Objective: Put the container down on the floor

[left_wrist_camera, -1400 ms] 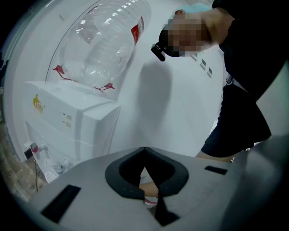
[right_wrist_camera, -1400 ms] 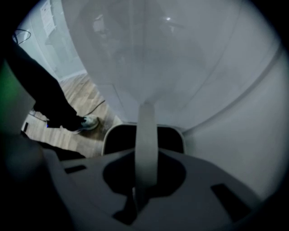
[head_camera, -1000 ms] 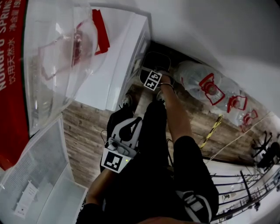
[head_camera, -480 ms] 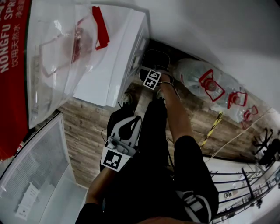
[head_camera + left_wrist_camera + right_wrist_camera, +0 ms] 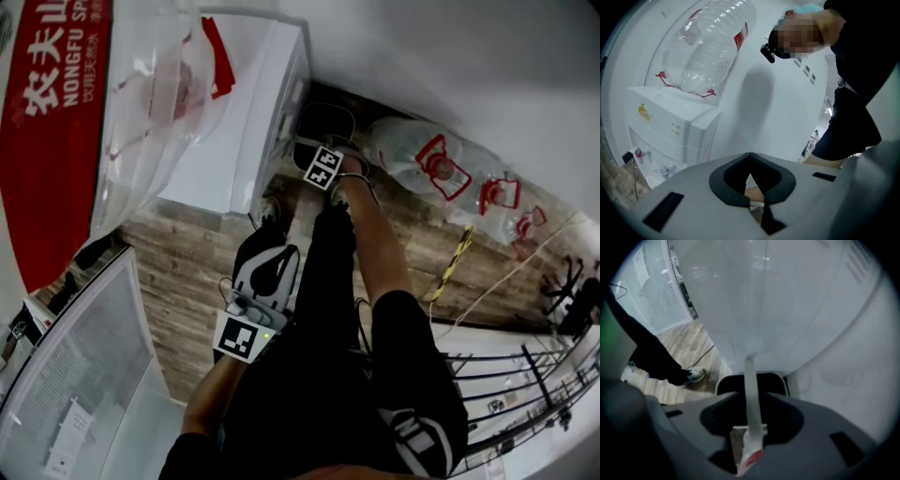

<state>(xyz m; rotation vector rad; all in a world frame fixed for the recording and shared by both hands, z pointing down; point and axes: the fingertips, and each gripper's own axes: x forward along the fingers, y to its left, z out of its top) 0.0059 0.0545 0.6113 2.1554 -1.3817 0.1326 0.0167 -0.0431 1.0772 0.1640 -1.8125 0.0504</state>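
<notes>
The container is a dark bin with a pale rim, standing on the wood floor between the white water dispenser and the wall. It also shows in the right gripper view, where the bin lies just beyond the jaws. My right gripper points down over it; its jaws have just been opening and now stand wide. A thin pale strip with a red end runs between them; whether it touches a pad I cannot tell. My left gripper hangs by the person's leg, jaws together and empty.
A large clear bottle sits upside down on the dispenser. Several clear bottles with red caps lie on the floor to the right. A red banner and a glass panel are on the left. A yellow-black cable crosses the floor.
The head view has swung, so more of the red banner shows at the left. The right gripper stays over the dark bin, slightly higher. The left gripper has not moved.
</notes>
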